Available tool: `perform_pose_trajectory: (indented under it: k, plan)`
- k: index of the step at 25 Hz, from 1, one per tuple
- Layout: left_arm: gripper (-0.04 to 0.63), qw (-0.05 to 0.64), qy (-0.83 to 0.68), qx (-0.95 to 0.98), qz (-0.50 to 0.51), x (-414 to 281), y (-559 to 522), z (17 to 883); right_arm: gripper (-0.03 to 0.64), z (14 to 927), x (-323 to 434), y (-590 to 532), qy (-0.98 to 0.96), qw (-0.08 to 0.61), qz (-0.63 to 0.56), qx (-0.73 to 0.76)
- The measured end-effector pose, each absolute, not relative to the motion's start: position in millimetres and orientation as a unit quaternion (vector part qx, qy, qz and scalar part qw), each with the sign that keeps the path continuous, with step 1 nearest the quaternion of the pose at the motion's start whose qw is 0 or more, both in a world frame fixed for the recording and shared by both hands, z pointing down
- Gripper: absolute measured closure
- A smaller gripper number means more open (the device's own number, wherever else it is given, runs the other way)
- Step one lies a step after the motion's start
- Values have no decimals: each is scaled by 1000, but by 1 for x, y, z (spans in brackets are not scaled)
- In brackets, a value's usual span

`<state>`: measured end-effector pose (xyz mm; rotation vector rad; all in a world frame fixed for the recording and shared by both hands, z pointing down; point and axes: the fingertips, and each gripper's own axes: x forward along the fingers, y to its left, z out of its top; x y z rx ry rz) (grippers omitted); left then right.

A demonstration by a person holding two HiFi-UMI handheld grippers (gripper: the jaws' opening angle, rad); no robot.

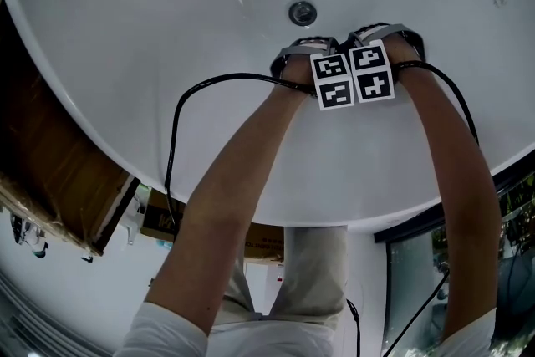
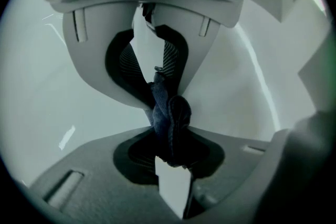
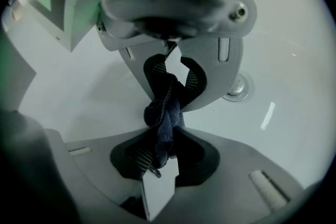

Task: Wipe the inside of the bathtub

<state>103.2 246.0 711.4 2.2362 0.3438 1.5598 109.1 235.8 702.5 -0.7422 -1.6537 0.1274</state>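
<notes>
The left gripper has its jaws pressed together on a bunched fold of dark blue cloth, which fills the gap between them and hangs against the white bathtub wall behind. The right gripper pinches dark blue cloth in the same way, a twisted wad caught between its jaws. No view shows whether both grippers grip one piece.

In the head view the left gripper and the right gripper sit side by side, their marker cubes touching, low down inside the bathtub. The cloth itself is hidden under them there. The round metal drain lies just beyond the left gripper, and in the right gripper view the drain shows just past the upper jaw.

A black cable loops from the grippers back over the tub's rim, beside the person's bare left forearm.
</notes>
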Motion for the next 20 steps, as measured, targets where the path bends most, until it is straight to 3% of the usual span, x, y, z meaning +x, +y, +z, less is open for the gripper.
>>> perform_pose_trajectory:
  k: [20]
  plan:
    - [500,226,142,801,536,114,257,681,532,673,116,240,-703,597,157,-353]
